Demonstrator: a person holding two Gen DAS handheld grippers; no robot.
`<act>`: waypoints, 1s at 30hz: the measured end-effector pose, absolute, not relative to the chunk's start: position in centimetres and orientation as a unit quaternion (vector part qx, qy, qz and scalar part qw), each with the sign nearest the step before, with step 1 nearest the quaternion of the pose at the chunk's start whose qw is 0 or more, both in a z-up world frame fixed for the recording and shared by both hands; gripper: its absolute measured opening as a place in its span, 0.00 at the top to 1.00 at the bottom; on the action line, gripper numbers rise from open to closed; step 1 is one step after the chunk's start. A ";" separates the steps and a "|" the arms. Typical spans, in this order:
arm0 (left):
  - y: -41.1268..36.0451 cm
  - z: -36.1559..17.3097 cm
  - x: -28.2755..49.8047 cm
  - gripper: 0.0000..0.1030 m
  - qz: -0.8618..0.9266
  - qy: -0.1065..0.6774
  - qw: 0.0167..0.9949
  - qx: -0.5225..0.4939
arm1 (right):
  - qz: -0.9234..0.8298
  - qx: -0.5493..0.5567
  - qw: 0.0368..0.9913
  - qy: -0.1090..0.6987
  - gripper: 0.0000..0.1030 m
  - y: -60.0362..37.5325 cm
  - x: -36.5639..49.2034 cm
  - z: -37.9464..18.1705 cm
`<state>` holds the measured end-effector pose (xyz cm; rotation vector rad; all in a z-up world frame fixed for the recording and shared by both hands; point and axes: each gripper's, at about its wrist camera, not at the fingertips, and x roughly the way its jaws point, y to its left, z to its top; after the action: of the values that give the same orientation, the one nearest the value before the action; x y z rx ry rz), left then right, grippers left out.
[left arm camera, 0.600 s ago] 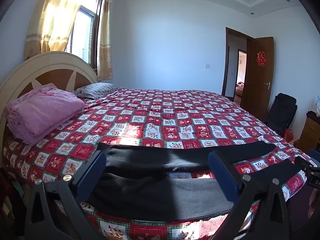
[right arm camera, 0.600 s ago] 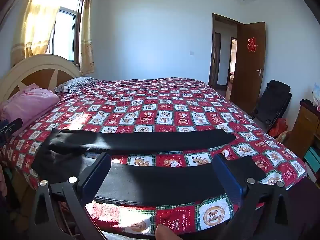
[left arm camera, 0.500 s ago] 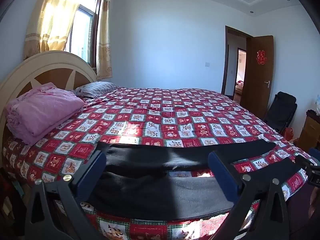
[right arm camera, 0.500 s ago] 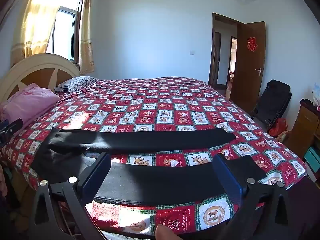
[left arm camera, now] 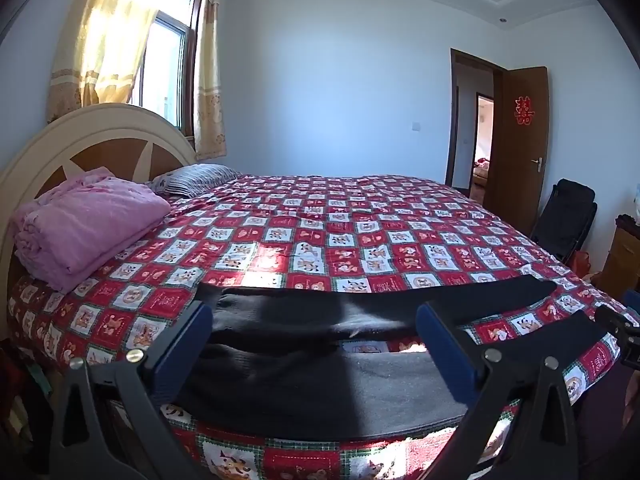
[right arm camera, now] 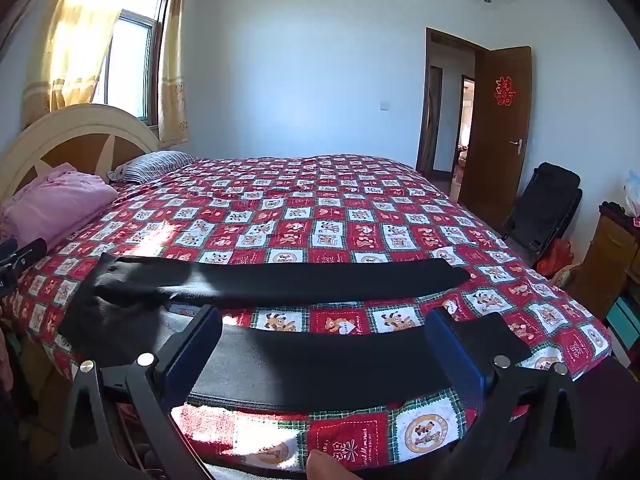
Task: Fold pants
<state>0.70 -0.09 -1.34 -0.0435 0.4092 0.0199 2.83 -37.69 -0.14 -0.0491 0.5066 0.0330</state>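
Note:
Black pants [left arm camera: 320,380] lie spread flat along the near edge of the bed, waist to the left and two legs running right with a strip of quilt between them. My left gripper [left arm camera: 316,340] hovers over the waist end, wide open with nothing between its blue pads. In the right wrist view the same pants [right arm camera: 320,364] show both legs, the far one [right arm camera: 304,282] lying apart. My right gripper [right arm camera: 324,344] is wide open above the near leg, touching nothing. The tip of the left gripper [right arm camera: 20,256] shows at the left edge.
The bed has a red checked quilt [left arm camera: 360,240], a folded pink blanket [left arm camera: 88,224] and a striped pillow [left arm camera: 196,178] by the headboard. A black folding chair [right arm camera: 548,208], an open brown door [right arm camera: 500,132] and a wooden cabinet [right arm camera: 612,256] stand to the right. A fingertip [right arm camera: 328,466] shows at the bottom.

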 end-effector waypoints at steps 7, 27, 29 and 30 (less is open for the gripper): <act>-0.1 -1.4 0.7 0.00 0.009 0.204 0.979 -0.023 | 0.018 -0.032 0.968 0.250 0.01 -37.4 2.8 -0.2; -0.1 -1.5 0.8 0.00 0.011 0.212 0.977 -0.022 | 0.019 -0.030 0.968 0.248 0.01 -37.3 2.8 -0.3; -0.1 -1.6 0.8 0.00 0.011 0.213 0.977 -0.023 | 0.019 -0.030 0.968 0.248 0.01 -37.3 2.8 -0.3; -0.1 -1.6 0.8 0.00 0.011 0.213 0.977 -0.022 | 0.019 -0.030 0.968 0.248 0.01 -37.3 2.8 -0.3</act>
<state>0.83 -0.11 -1.59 -0.0447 0.4294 0.0219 2.81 -37.35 -0.32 -0.0599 0.5008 0.0394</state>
